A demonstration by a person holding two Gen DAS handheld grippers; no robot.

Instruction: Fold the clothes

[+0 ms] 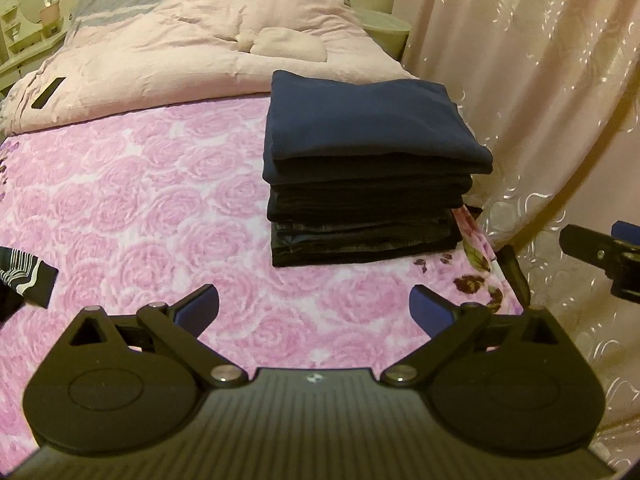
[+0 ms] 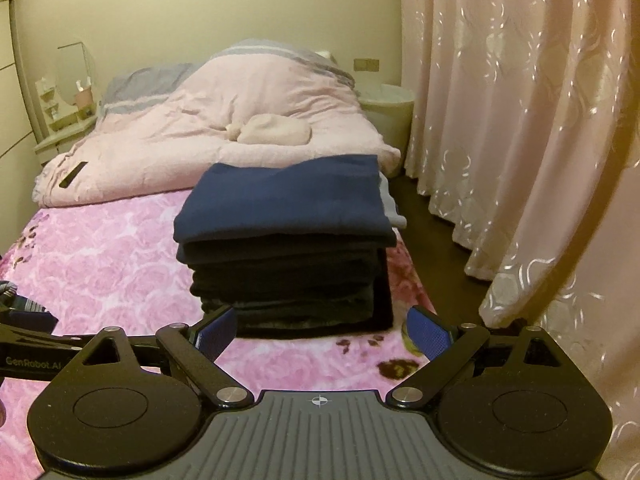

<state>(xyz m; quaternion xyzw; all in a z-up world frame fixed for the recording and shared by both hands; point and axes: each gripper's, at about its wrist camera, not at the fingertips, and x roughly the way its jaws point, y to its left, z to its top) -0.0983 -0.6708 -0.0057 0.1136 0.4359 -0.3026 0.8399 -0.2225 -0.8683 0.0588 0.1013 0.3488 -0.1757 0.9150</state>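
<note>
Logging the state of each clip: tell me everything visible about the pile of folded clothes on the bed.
The stack of folded clothes is a neat rectangular pile of several dark garments. The top one is navy and looks like soft knit; those below look black or charcoal, the lowest with a slight sheen. Folded edges face the cameras, fairly well aligned, the top piece overhanging a little. It rests flat on the pink rose-print blanket, near the bed's curtain side, in front of the heaped pale pink duvet. Neither gripper touches it.

A: What covers the bed?
B: A pink rose-print blanket (image 1: 160, 184), with a pale pink duvet (image 1: 192, 48) bunched at the far end.
A: And beside it?
B: Pink embroidered curtains (image 2: 520, 120), a round white nightstand (image 2: 394, 110), dark floor (image 2: 432, 216).
</note>
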